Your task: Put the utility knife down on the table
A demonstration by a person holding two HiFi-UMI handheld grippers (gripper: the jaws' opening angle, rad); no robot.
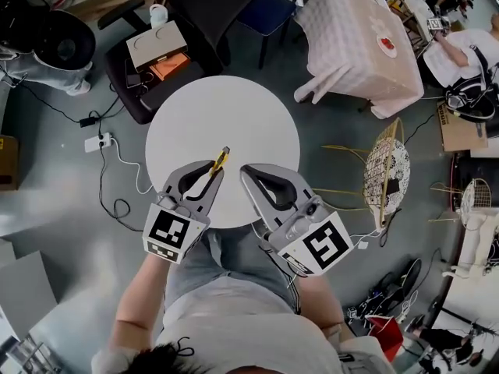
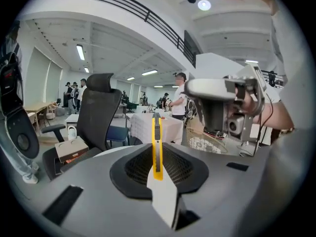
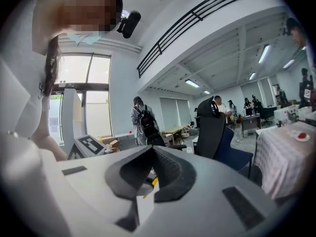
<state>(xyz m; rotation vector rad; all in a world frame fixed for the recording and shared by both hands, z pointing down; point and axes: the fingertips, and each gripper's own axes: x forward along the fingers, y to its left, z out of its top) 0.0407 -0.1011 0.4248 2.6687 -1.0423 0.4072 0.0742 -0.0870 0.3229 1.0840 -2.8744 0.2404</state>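
Gripping a yellow utility knife point(image 1: 221, 160), the left hand-held gripper point(image 1: 211, 171) sits over the near edge of the round white worktop point(image 1: 226, 111), a little left of the middle; its jaws are clamped on the knife's lower end, and the rest of the yellow body sticks out past the tips, angled toward the centre of the worktop; whether the knife touches the surface I cannot tell. From the left gripper view the knife point(image 2: 156, 144) stands straight up between the two black pads, its dark slider strip running along its length. The right hand-held gripper point(image 1: 248, 173) is just beside the left one, over the same near edge, its jaws drawn together with nothing between them; through the thin slit below its pads in the right gripper view, a sliver of yellow shows beyond. Each hand-held gripper carries its marker cube point(image 1: 173, 232) at the back, toward the person's lap. Past the far edge of the worktop stands a black office chair point(image 1: 214, 6); off the far left edge a cardboard box point(image 1: 156, 44) rests on a dark seat; a cloth-covered table point(image 1: 355, 45) is off to the far right; a power strip point(image 1: 99, 141) lies on the floor to the left.
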